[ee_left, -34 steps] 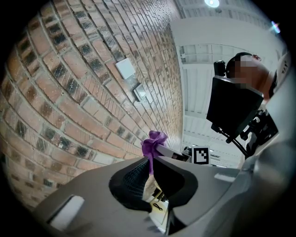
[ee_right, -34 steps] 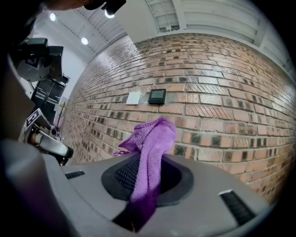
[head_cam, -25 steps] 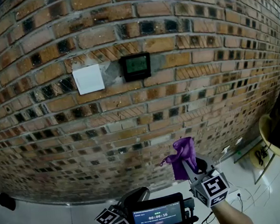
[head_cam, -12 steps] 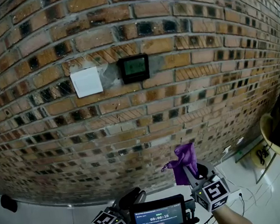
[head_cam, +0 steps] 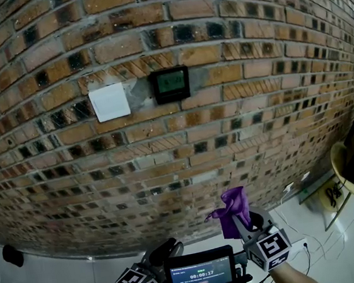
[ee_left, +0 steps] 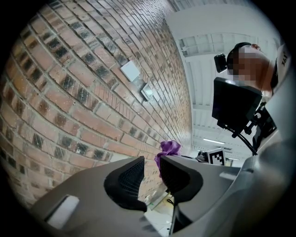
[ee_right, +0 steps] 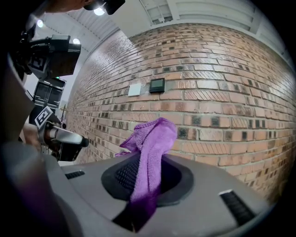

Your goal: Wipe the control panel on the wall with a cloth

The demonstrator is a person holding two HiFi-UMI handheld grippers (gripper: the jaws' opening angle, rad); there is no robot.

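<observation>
In the head view the control panel (head_cam: 170, 84) is a small dark box with a greenish screen, set into the brick wall (head_cam: 258, 128) just beside a white switch plate (head_cam: 109, 102). Both sit high up, well apart from the two tools low in the picture. The right claw (head_cam: 242, 224) points up at the wall with the purple cloth (head_cam: 233, 208) standing out past its tips, presumably so that soft fabric, not hard plastic, meets the panel. The left claw (head_cam: 167, 250) hangs low beside a small timer screen (head_cam: 201, 272) and appears to have no part in this step.

In the left gripper view that claw's pads are only a narrow gap apart and nothing sits between them. The cloth shows through the gap, but it is farther off, at the other tool.

In the right gripper view the claw is clamped on the cloth. The fabric runs down between the ribbed pads and a loose fold flops over the top. The panel lies almost straight ahead and above, so the tool looks lined up for a reach. The wiping has not begun, and the cloth touches nothing on the wall.
</observation>
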